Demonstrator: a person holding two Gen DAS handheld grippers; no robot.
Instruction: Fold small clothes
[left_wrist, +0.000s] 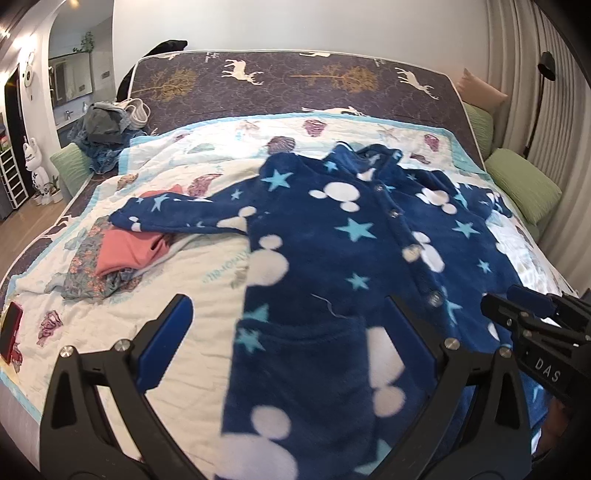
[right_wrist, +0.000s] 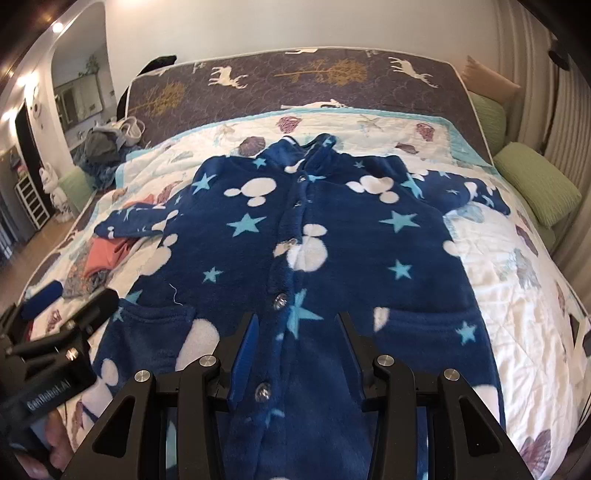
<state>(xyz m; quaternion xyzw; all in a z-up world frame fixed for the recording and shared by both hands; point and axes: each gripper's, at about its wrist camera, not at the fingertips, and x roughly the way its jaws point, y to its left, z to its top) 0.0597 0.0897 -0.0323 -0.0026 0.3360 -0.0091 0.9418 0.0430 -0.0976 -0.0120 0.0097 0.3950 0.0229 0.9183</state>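
Left wrist view: the left gripper (left_wrist: 288, 325) hovers wide open over the blue fleece jacket (left_wrist: 332, 240) spread front-up on the bed (left_wrist: 184, 258). Right wrist view: the right gripper (right_wrist: 297, 325), jaws parted and empty, hangs above the button placket (right_wrist: 291, 236); folding has likely not begun, and a sleeve (right_wrist: 129, 225) wants grasping next.

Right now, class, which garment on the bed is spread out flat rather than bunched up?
The navy fleece jacket with stars lies spread, buttoned front up. The pink garment beside its sleeve is crumpled.
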